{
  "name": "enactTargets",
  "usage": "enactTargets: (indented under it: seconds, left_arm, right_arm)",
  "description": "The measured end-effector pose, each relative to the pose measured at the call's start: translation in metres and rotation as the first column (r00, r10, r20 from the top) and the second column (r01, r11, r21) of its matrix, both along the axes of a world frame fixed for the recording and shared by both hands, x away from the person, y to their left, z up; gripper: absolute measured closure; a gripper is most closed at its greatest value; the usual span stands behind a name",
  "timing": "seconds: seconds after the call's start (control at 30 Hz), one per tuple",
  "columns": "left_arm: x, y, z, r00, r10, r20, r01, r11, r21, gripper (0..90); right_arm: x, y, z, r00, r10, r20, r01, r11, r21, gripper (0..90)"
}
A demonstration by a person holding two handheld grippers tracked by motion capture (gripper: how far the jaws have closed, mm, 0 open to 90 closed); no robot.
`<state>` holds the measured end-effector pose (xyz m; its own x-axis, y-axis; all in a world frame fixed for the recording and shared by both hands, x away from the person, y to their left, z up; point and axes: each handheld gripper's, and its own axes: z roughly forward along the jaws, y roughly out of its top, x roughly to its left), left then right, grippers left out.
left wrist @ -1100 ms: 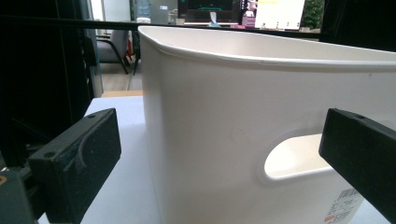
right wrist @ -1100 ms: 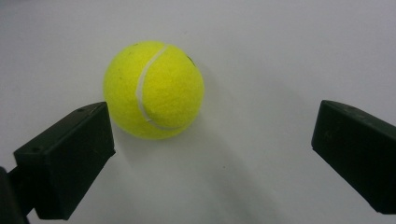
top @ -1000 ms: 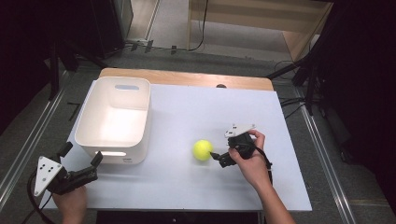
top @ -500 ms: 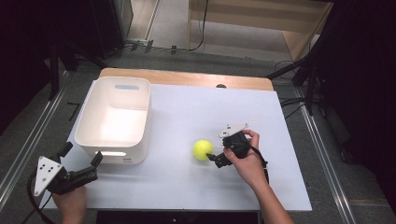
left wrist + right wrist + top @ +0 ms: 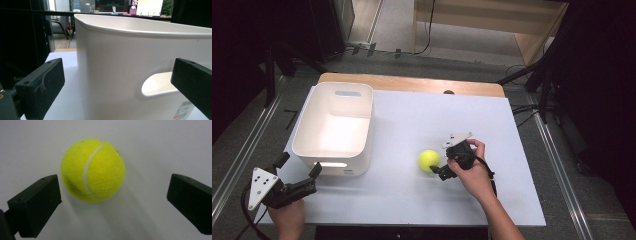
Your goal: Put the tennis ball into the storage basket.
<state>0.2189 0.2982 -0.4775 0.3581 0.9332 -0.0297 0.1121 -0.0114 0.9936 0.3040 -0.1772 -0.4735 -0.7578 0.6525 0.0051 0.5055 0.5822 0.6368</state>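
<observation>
the step in hand was judged to be the reach for the tennis ball [image 5: 429, 160], which lay on the white counter [image 5: 412, 200], right of the white bin [image 5: 334, 125] and well apart from it. the right gripper [image 5: 439, 172] was held just beside the ball, its jaws spread wide and nothing gripped; in the right gripper view the ball [image 5: 93, 170] sat nearer one jaw than the other. the left gripper [image 5: 299, 175] was kept open and empty near the bin's near wall [image 5: 130, 75]. next, an advance around the ball and a closing were called for.
</observation>
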Motion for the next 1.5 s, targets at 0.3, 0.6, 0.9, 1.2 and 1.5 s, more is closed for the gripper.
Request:
enactTargets:
  seconds: [0.3,0.6,0.9,1.2,1.5]
  left_arm:
    - [0.0,0.0,0.0,1.0,0.001,0.0,-0.001,1.0,0.001,0.0]
    - [0.0,0.0,0.0,1.0,0.0,-0.001,0.0,1.0,0.0,0.0]
    - [0.0,0.0,0.0,1.0,0.0,0.0,0.0,1.0,0.0,0.0]
    - [0.0,0.0,0.0,1.0,-0.001,0.0,0.001,1.0,0.0,0.0]
    - [0.0,0.0,0.0,1.0,-0.001,0.001,0.001,1.0,-0.001,0.0]
  right_arm:
    - [0.002,0.007,-0.003,0.9999,0.007,-0.011,-0.007,1.0,-0.005,0.0]
    - [0.004,0.013,-0.005,0.9996,0.018,-0.023,-0.019,1.0,-0.004,0.0]
    - [0.005,0.018,-0.008,0.9983,0.039,-0.044,-0.039,0.999,-0.005,0.0]
    - [0.006,0.023,-0.013,0.9952,0.066,-0.073,-0.067,0.998,-0.005,0.0]
    - [0.008,0.027,-0.016,0.9919,0.085,-0.094,-0.085,0.996,0.0,0.0]
